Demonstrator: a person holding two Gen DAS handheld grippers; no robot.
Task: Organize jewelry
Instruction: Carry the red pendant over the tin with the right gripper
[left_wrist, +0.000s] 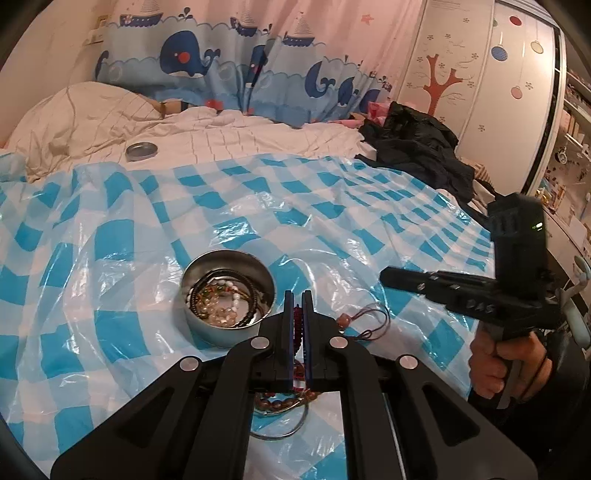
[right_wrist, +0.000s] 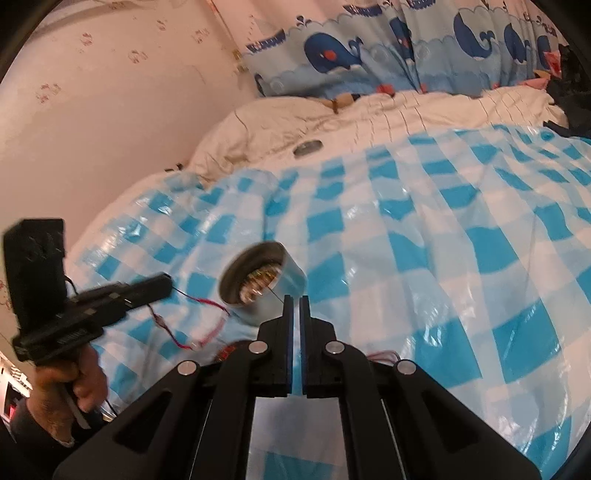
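While the red beaded bracelet (left_wrist: 298, 321) is clamped in the left gripper (left_wrist: 297, 295) beside the tin (left_wrist: 207, 325) (presumably for depositing), the right gripper (right_wrist: 295, 301) is held closed, empty, nearby.

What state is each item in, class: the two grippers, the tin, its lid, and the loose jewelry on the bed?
Left gripper: shut on a red beaded string.
Right gripper: shut, holding nothing.
Round tin: open, upright, bracelets inside.
Tin lid: off, lying on the white quilt.
Cord with a bead: loose on the checked sheet.
Bangle: lying under the left gripper.
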